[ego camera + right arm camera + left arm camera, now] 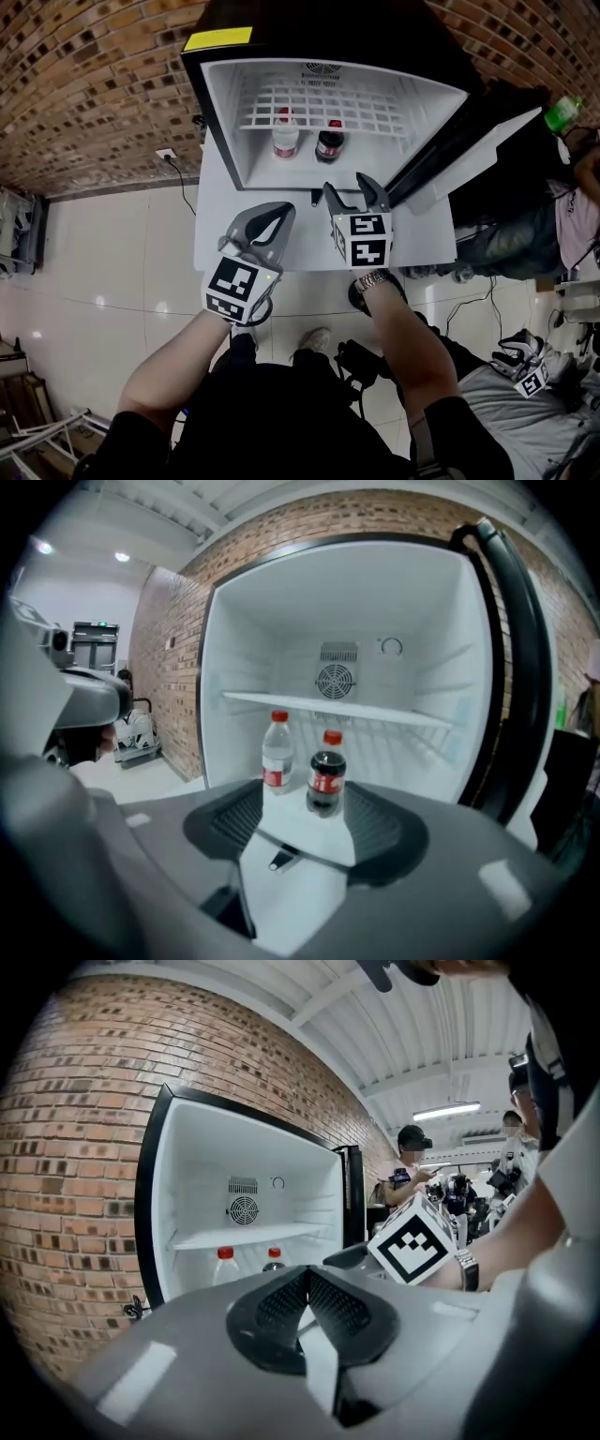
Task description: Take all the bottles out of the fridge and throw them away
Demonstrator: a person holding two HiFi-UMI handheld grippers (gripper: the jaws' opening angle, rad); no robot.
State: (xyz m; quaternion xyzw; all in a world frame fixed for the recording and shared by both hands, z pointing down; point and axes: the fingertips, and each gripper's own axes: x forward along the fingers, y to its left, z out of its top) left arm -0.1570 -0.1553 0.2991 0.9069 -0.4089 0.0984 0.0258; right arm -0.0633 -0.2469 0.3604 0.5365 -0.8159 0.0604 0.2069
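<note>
The small fridge stands open ahead of me. On its floor, under the wire shelf, a clear bottle with a red cap stands beside a dark cola bottle. My right gripper is open and empty just in front of the fridge opening; in the right gripper view both the clear bottle and the cola bottle show beyond its jaws. My left gripper hangs lower left of it, tips together with nothing held, and it is likewise shut in the left gripper view.
The fridge door hangs open to the right. A seated person and a green bottle are beyond it. A wall socket with a cable sits left of the fridge, against the brick wall.
</note>
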